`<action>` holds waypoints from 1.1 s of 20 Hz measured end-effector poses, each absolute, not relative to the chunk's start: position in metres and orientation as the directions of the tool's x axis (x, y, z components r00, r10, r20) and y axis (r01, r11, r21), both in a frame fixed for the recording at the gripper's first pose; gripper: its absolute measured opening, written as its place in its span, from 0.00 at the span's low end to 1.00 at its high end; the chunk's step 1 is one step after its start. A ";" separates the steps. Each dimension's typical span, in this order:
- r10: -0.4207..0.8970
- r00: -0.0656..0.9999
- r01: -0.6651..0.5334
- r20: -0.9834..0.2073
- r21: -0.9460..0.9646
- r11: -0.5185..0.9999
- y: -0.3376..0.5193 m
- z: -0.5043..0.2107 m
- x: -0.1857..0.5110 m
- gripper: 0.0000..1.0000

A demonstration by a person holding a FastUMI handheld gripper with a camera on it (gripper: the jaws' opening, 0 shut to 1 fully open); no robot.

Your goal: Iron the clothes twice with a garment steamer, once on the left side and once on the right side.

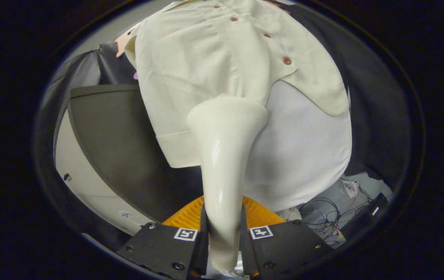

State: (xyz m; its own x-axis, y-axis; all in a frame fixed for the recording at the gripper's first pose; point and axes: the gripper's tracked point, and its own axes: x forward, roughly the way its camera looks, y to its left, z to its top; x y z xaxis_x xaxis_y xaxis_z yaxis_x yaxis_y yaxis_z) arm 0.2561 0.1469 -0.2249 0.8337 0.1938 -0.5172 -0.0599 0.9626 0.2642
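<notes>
claw [224, 233] clamped on glossy cream plastic garment steamer [226, 155] | steamer head against cream buttoned cloth shirt [206, 58]

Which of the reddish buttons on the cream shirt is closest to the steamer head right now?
The lowest reddish button, at the placket's bottom edge, sits nearest the glossy white steamer head held in the tool; the other buttons run farther up the cream shirt.
</notes>
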 end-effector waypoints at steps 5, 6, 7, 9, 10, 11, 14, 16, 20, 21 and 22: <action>0.172 0.871 -0.098 -0.461 0.180 0.979 0.140 -0.148 0.254 0.35; 0.163 0.876 -0.097 -0.453 0.165 0.982 0.136 -0.128 0.253 0.35; 0.149 0.893 -0.094 -0.426 0.147 0.985 0.129 -0.102 0.256 0.35; 0.131 0.918 -0.089 -0.374 0.127 0.988 0.110 -0.060 0.258 0.35; 0.115 0.936 -0.077 -0.332 0.124 0.989 0.098 -0.032 0.262 0.35; 0.102 0.947 -0.065 -0.305 0.127 0.990 0.088 -0.010 0.267 0.34; 0.041 0.978 -0.009 -0.203 0.158 0.987 0.050 0.056 0.280 0.34; -0.014 0.992 0.036 -0.127 0.176 0.984 0.024 0.097 0.295 0.34; -0.123 0.991 0.130 -0.044 0.232 0.964 -0.032 0.158 0.327 0.34; -0.145 0.989 0.148 -0.028 0.249 0.957 -0.041 0.167 0.337 0.34; -0.156 0.987 0.158 -0.029 0.264 0.951 -0.046 0.171 0.350 0.34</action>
